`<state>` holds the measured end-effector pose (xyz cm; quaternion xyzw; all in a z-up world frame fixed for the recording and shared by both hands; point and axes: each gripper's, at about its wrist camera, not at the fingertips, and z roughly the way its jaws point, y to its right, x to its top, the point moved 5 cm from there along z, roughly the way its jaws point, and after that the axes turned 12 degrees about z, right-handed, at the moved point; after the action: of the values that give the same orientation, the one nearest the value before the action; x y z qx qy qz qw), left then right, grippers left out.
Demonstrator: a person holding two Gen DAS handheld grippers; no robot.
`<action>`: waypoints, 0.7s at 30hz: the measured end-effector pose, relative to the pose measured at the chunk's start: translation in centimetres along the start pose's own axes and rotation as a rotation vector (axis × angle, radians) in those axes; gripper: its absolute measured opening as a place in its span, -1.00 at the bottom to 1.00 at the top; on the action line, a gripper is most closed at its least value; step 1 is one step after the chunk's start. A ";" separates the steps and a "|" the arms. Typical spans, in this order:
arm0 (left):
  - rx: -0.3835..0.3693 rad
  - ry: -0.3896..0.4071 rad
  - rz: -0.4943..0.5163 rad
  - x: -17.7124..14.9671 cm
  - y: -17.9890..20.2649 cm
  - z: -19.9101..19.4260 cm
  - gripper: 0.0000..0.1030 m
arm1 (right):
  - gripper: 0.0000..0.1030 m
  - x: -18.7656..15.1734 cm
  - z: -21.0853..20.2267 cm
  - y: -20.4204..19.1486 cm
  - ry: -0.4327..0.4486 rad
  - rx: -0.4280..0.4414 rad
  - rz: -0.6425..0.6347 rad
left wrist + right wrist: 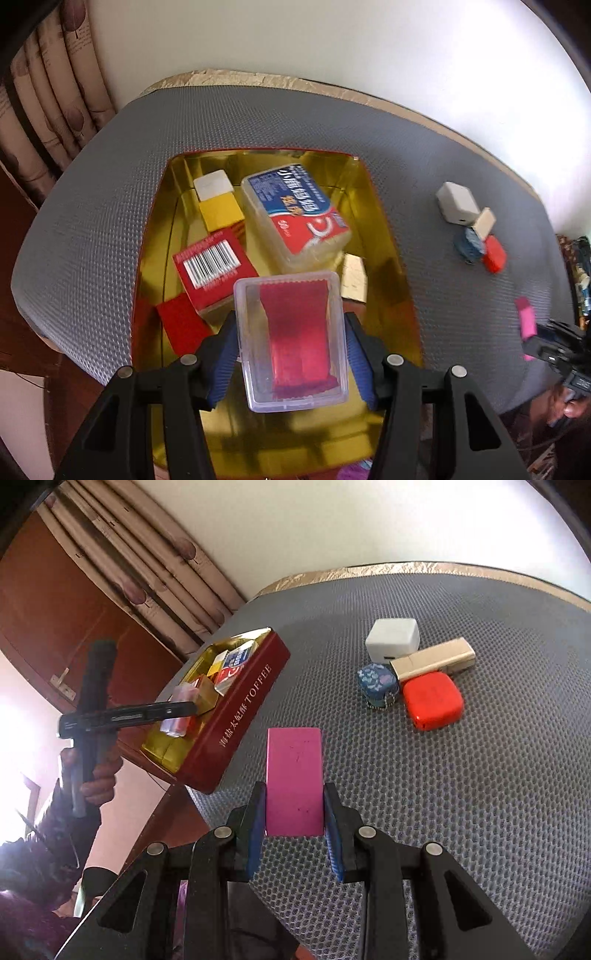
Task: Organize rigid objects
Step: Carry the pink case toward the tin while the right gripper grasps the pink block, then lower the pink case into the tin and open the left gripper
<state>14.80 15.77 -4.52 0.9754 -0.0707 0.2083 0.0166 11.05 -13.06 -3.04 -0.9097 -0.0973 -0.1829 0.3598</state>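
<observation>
My left gripper [290,350] is shut on a clear plastic case with red contents [291,339] and holds it over the open red toffee tin [384,236] with its gold inside. The tin holds a blue-and-red floss box [295,210], a red barcode box [212,264], a yellow box [219,212] and a white block [213,184]. My right gripper [294,812] is shut on a flat pink box [294,779] just above the grey mat [461,794], to the right of the tin [240,716]. The left gripper and its case [177,716] show over the tin in the right wrist view.
On the mat to the right lie a white cube [393,638], a gold rectangular piece [432,661], a blue patterned tin [376,681] and a red rounded case [432,699], close together. The tin sits at the mat's left edge. A curtain [155,572] and wooden furniture stand beyond.
</observation>
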 end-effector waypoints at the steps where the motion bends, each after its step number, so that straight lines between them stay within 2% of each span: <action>1: 0.005 -0.008 -0.006 0.0 -0.1 0.3 0.08 | -0.47 0.0 -0.3 -0.1 0.001 0.001 -0.002; 5: -0.029 -0.015 0.024 0.1 0.4 0.9 0.09 | -0.47 0.4 0.0 -1.4 0.000 0.011 -0.019; 10: 0.003 0.018 0.019 0.4 0.0 0.2 0.09 | -0.47 0.3 0.0 -3.5 0.002 0.032 -0.040; 14: -0.038 0.149 -0.086 -0.1 -1.6 -4.0 0.09 | -0.47 0.8 -0.1 -5.8 -0.001 0.065 -0.069; 15: -0.027 0.199 -0.139 -0.8 -2.5 -5.8 0.09 | -0.47 0.9 0.1 -6.9 -0.009 0.076 -0.091; 17: 0.029 0.263 -0.214 -2.2 -3.7 -8.3 0.09 | -0.47 1.3 0.7 -8.8 -0.024 0.097 -0.120; 19: 0.171 0.304 -0.309 -4.7 -5.3 -11.1 0.11 | -0.47 1.6 1.6 -11.1 -0.048 0.130 -0.158; 21: 0.268 0.338 -0.395 -7.5 -6.6 -12.9 0.17 | -0.47 1.7 3.0 -13.6 -0.081 0.161 -0.200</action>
<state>3.73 24.09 4.19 0.9152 0.1526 0.3681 -0.0607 9.21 -1.07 4.09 -0.8703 -0.2163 -0.1728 0.4073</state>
